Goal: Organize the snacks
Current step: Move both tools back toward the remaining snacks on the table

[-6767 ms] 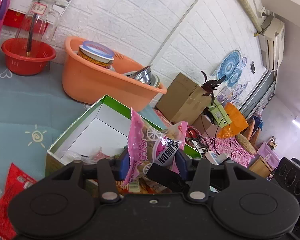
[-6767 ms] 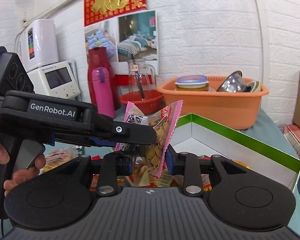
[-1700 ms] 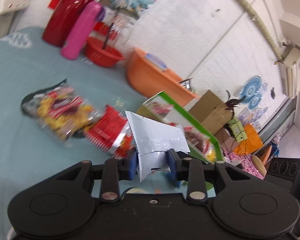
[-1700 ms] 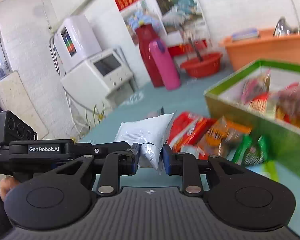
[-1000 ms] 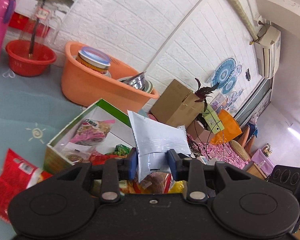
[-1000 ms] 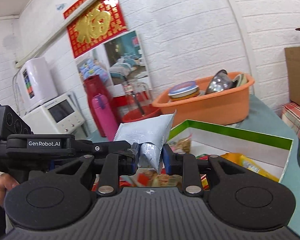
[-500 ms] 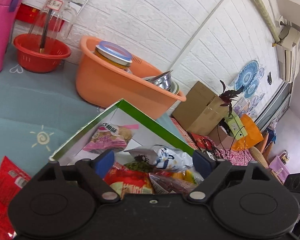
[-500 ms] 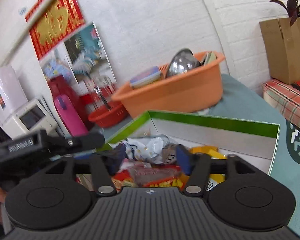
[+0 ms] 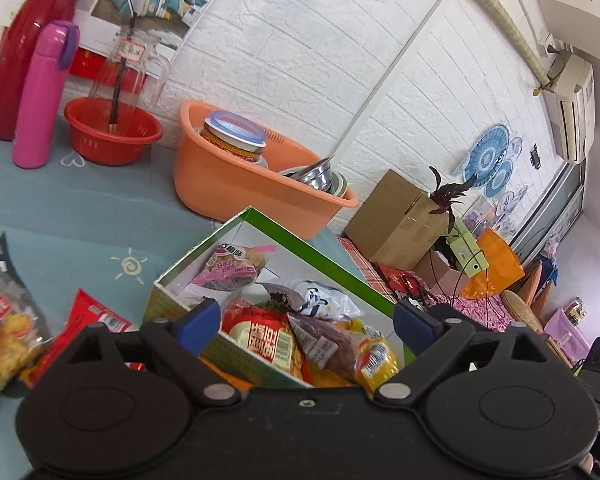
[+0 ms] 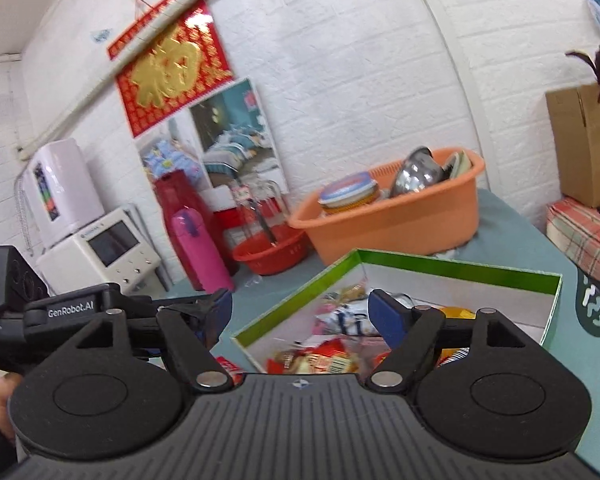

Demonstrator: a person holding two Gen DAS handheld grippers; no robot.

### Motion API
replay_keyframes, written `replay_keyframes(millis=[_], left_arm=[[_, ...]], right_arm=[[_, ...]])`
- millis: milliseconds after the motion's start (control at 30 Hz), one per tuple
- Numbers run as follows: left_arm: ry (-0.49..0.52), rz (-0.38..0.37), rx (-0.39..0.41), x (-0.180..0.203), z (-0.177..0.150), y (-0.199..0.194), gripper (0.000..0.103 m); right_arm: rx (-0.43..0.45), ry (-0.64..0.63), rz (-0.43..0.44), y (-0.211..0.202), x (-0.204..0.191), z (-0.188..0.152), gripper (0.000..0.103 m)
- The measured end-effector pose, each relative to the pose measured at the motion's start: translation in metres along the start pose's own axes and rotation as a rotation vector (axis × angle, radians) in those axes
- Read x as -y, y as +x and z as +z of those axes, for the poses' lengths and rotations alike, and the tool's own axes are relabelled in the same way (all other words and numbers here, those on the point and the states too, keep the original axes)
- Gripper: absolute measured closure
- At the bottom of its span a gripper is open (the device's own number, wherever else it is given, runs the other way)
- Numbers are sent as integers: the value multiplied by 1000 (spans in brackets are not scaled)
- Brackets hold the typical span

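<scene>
A green-rimmed white box [image 9: 323, 256] [image 10: 459, 270] holds several snack packets. A silvery white packet [image 9: 319, 300] [image 10: 341, 316] lies on top of them, beside a pink packet [image 9: 232, 266] and a red one [image 9: 266, 338]. My left gripper [image 9: 305, 322] stands open just before the box's near edge, nothing between its blue pads. My right gripper [image 10: 300, 314] is open too, over the box's near corner. The left gripper's body [image 10: 80, 312] shows at the left of the right wrist view. A red packet [image 9: 96, 320] and a yellow snack bag [image 9: 0, 332] lie on the teal table.
An orange basin [image 9: 244, 188] [image 10: 395, 220] with bowls stands behind the box. Left of it are a red bowl [image 9: 112, 136], a pink flask [image 9: 42, 96] and a red jug [image 9: 24, 36]. A cardboard carton [image 9: 399, 220] stands past the table's right edge.
A second ago both grippers were shut on the silvery packet above the box. Both have opened wide and the packet now lies in the box. Both grippers have drawn back slightly.
</scene>
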State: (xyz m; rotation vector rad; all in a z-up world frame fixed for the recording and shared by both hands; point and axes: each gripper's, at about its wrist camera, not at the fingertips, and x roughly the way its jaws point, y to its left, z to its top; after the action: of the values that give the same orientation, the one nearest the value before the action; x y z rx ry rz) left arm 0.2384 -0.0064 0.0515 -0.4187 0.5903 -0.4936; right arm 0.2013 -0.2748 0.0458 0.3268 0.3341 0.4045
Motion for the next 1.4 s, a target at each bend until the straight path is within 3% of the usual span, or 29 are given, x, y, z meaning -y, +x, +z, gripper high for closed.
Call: replay_keyframes(millis=[200, 300, 500, 800, 1067, 1167, 1267, 1400], left_arm=[[25, 66, -6, 8, -21, -45, 0], [34, 64, -14, 9, -36, -63, 0], [69, 86, -22, 8, -64, -84, 0], [95, 160, -90, -16, -100, -86, 0], [96, 182, -102, -29, -105, -80, 0], [96, 177, -108, -30, -102, -72, 0], [113, 170, -103, -28, -99, -61, 0], [142, 173, -92, -25, -93, -43, 0]], right_arm=[[47, -70, 23, -42, -32, -4, 0], [55, -76, 43, -60, -42, -8, 0], [13, -128, 24, -76, -46, -33, 0], [-242, -114, -43, -20, -27, -94, 0], [-311, -251, -121, 29, -37, -113, 0], [-326, -247, -124, 37, -32, -114, 0], [-340, -221, -107, 36, -24, -114, 37], [-343, -219, -96, 23, -20, -115, 39]])
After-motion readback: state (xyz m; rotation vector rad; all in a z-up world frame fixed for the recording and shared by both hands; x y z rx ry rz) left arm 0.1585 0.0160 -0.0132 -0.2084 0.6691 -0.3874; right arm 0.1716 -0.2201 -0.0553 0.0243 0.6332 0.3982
